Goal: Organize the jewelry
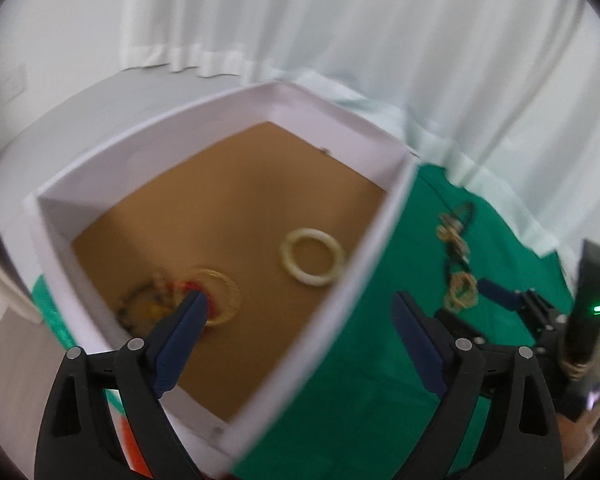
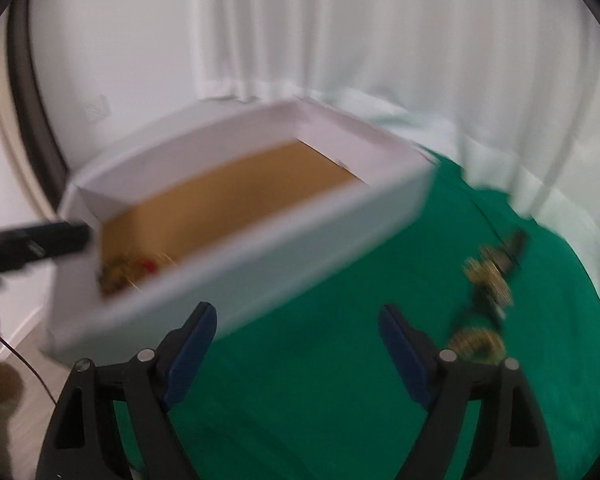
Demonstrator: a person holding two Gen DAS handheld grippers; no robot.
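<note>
Your left gripper (image 1: 300, 312) is spread wide with nothing between its fingers, over the near wall of the white box (image 1: 364, 248). Inside the box, at centre frame, lie a cream ring (image 1: 313, 257), a clear bangle (image 1: 220, 296) and a beaded tangle. Your right gripper (image 2: 298, 320) also gapes empty over the green cloth (image 2: 320, 280); a gold-and-black necklace (image 2: 488, 284) lies at right.

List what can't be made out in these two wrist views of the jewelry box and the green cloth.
- Beaded pile in the white box, left wrist view: blurred, part hidden by the left gripper's finger; pieces cannot be counted.
- Same pile, right wrist view: cut off by the box's near wall.
- Gold-and-black jewelry on the green cloth, right wrist view: motion blur; type unclear.
- Cream ring: absent from right view, behind that wall.
</note>
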